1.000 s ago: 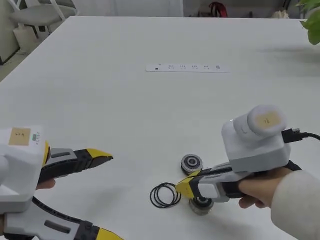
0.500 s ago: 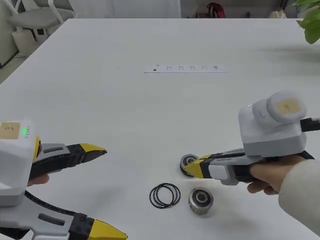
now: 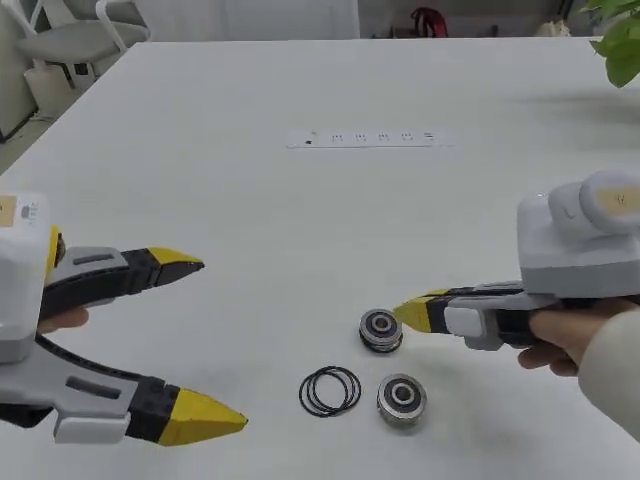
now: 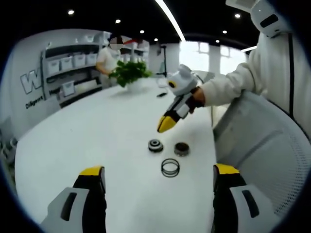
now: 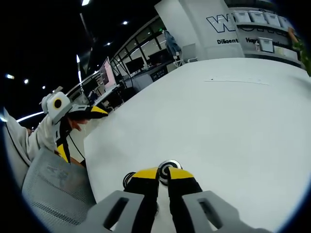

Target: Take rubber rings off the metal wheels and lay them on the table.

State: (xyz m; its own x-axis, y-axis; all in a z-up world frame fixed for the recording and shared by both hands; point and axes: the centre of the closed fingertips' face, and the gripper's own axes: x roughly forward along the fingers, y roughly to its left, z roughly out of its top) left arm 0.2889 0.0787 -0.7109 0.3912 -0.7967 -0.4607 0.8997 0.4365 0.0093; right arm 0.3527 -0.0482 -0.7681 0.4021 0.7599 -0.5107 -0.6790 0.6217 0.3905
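Note:
Two metal wheels lie near the front of the white table (image 3: pixel 300 220): a far wheel (image 3: pixel 381 329) (image 4: pixel 155 145) (image 5: pixel 167 169) with a dark rim, and a near wheel (image 3: pixel 402 398) (image 4: pixel 181 148). A small pile of black rubber rings (image 3: pixel 330 390) (image 4: pixel 170 167) (image 5: pixel 129 178) lies flat just left of the near wheel. My right gripper (image 3: pixel 410 313) (image 5: pixel 163 174) is shut and holds nothing, its tip just right of the far wheel. My left gripper (image 3: pixel 205 342) (image 4: pixel 159 171) is wide open, well left of the rings.
A white power strip (image 3: pixel 367 138) lies across the middle of the table farther back. Plant leaves (image 3: pixel 620 40) hang over the far right corner. A chair (image 3: pixel 70 35) stands beyond the far left edge.
My right gripper has drawn back to the right from over the near wheel, which now lies uncovered; its tip now sits beside the far wheel. The left gripper has come forward a little.

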